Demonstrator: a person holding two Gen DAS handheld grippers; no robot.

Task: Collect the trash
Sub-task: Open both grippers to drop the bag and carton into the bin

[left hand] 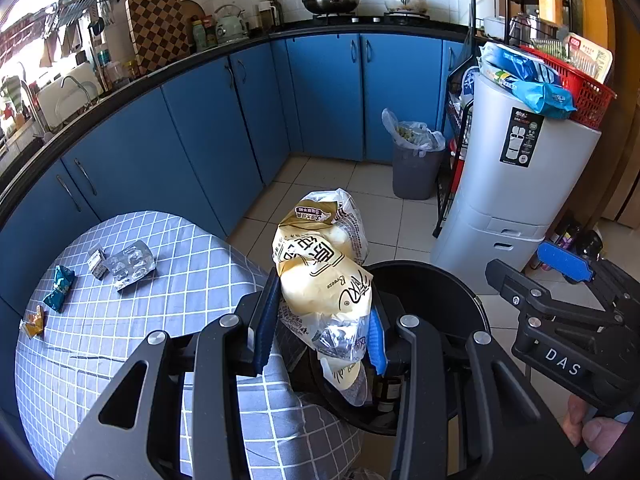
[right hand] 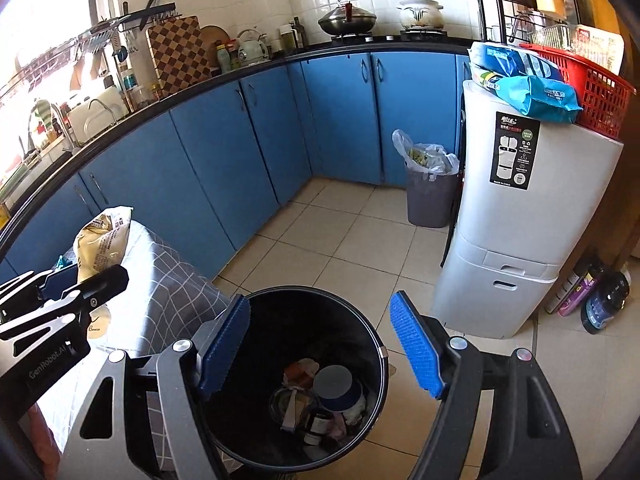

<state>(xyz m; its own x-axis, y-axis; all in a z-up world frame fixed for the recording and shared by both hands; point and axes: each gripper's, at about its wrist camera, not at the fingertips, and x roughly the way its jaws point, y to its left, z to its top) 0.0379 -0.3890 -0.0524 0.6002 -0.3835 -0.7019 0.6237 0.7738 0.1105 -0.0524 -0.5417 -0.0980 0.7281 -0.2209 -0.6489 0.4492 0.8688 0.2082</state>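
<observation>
My left gripper (left hand: 320, 328) is shut on a crumpled yellow-and-clear plastic bag (left hand: 320, 276) and holds it over the rim of the black trash bin (left hand: 448, 292). The bag also shows at the left of the right wrist view (right hand: 102, 240). My right gripper (right hand: 320, 344) is open and empty above the black bin (right hand: 372, 340), which holds several pieces of trash, among them a round lid (right hand: 333, 380). On the checked tablecloth (left hand: 120, 340) lie a clear blister pack (left hand: 130, 266), a small carton (left hand: 97, 261), a teal wrapper (left hand: 59, 288) and an orange wrapper (left hand: 34, 320).
Blue cabinets (left hand: 320, 92) line the far wall under a black counter. A grey bin with a plastic liner (left hand: 414, 164) stands in the corner. A tall white appliance (left hand: 516, 184) with a red basket (left hand: 580, 92) stands at the right. Bottles (right hand: 592, 296) sit on the floor.
</observation>
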